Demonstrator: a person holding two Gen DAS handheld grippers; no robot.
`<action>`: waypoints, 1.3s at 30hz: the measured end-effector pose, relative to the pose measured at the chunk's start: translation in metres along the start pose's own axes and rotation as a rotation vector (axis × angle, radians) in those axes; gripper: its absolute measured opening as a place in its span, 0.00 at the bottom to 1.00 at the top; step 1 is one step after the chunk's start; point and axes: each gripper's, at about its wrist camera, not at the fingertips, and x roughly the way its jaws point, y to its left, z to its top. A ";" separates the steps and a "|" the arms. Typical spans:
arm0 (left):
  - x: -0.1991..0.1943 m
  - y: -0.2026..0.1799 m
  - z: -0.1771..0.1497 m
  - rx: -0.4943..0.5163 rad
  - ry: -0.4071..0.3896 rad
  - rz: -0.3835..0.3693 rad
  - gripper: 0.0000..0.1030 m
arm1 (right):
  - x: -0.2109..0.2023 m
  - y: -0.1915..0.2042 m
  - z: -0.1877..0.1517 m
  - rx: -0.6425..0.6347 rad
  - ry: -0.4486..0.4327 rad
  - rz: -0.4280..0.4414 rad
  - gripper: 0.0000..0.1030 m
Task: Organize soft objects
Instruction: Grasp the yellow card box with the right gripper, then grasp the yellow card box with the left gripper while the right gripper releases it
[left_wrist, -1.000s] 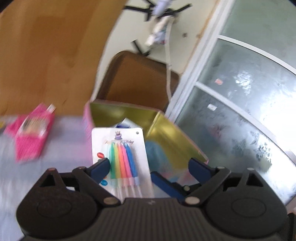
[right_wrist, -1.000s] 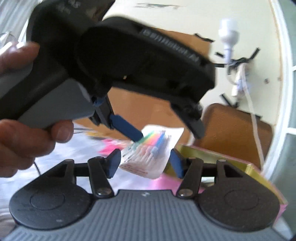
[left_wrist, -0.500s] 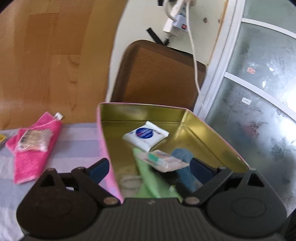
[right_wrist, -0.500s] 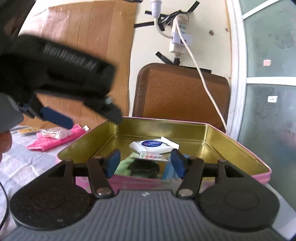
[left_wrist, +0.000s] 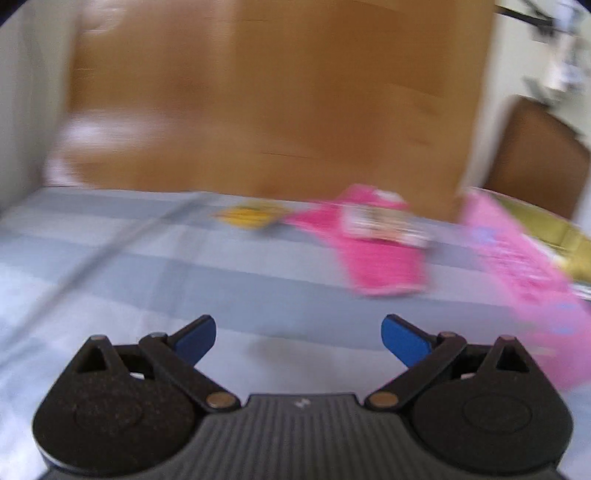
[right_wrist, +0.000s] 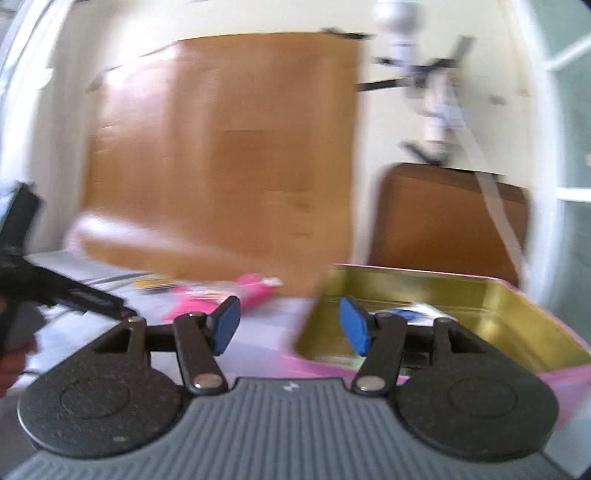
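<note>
Both views are motion-blurred. My left gripper (left_wrist: 298, 338) is open and empty above the blue striped cloth (left_wrist: 147, 266). Ahead to its right lies a pink towel (left_wrist: 373, 254) with a small clear packet (left_wrist: 384, 223) on it, and a yellow packet (left_wrist: 247, 216) beside it. The pink tin with a gold inside (left_wrist: 524, 266) is at the right edge. My right gripper (right_wrist: 290, 325) is open and empty at the tin's (right_wrist: 480, 295) near left corner. A white and blue packet (right_wrist: 410, 310) lies in the tin. The pink towel (right_wrist: 225, 295) shows to the left.
A wooden board (left_wrist: 280, 103) leans on the wall behind the table. A brown chair back (right_wrist: 447, 218) stands behind the tin, with a power strip and cable (right_wrist: 439, 122) on the wall. The left gripper's body (right_wrist: 55, 291) and a hand are at the left edge of the right wrist view.
The candle pack left my left gripper and landed in the tin. My left gripper then swung left, away from the tin, toward the pink towel. The right gripper shifted slightly left.
</note>
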 end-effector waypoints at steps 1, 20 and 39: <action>0.001 0.017 0.000 -0.010 -0.010 0.056 0.97 | 0.007 0.009 0.002 -0.008 0.020 0.040 0.59; -0.024 0.154 0.002 -0.456 -0.220 0.372 1.00 | 0.325 0.178 0.047 0.293 0.535 0.086 0.75; -0.016 0.135 0.005 -0.344 -0.183 0.265 0.99 | 0.108 0.129 -0.002 -0.026 0.443 0.384 0.62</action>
